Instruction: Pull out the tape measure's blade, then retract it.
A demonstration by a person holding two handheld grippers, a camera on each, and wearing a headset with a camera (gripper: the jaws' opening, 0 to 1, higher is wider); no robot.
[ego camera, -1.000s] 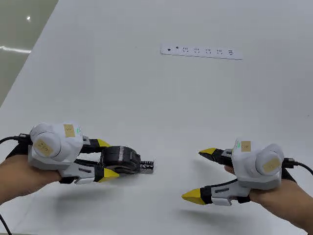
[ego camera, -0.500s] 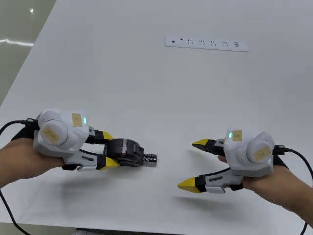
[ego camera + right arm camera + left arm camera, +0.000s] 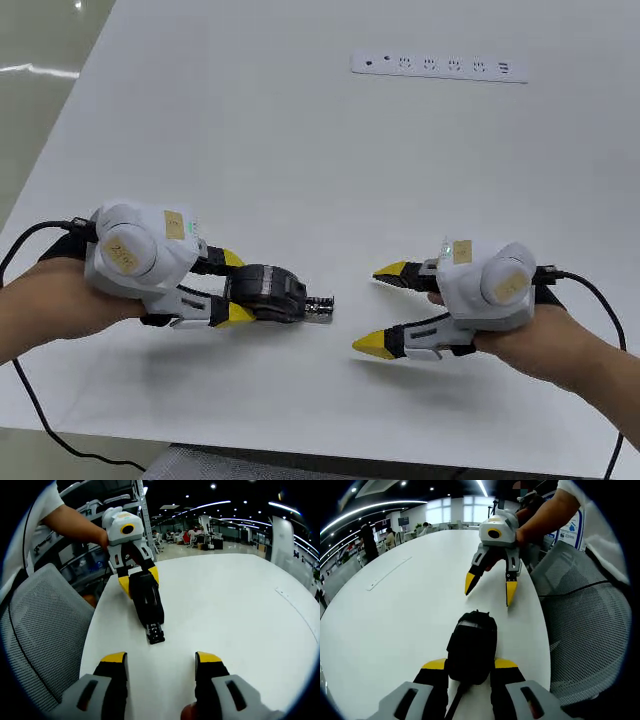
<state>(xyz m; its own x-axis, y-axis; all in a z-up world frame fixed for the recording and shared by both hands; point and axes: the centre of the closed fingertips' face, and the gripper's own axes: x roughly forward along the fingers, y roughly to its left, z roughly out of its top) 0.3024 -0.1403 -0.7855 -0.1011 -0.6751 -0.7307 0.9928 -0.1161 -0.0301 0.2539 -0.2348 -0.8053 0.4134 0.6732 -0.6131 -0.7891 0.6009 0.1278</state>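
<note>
A black tape measure (image 3: 268,293) lies on the white table, its metal blade tip (image 3: 320,306) sticking out a little toward the right. My left gripper (image 3: 232,287) is shut on the tape measure's body; in the left gripper view the case (image 3: 471,646) sits between the yellow-tipped jaws. My right gripper (image 3: 381,309) is open, its yellow fingertips (image 3: 372,346) a short way right of the blade tip and not touching it. The right gripper view shows the tape measure (image 3: 148,603) and blade tip (image 3: 155,632) straight ahead of the open right gripper (image 3: 161,658).
A white power strip (image 3: 438,66) lies at the far side of the table. The table's near edge (image 3: 300,445) runs just below both hands. A mesh office chair (image 3: 35,645) stands beside the table. Cables trail from both grippers.
The right gripper has moved left, closer to the blade tip. The left gripper keeps its hold on the tape measure; the head camera has shifted.
</note>
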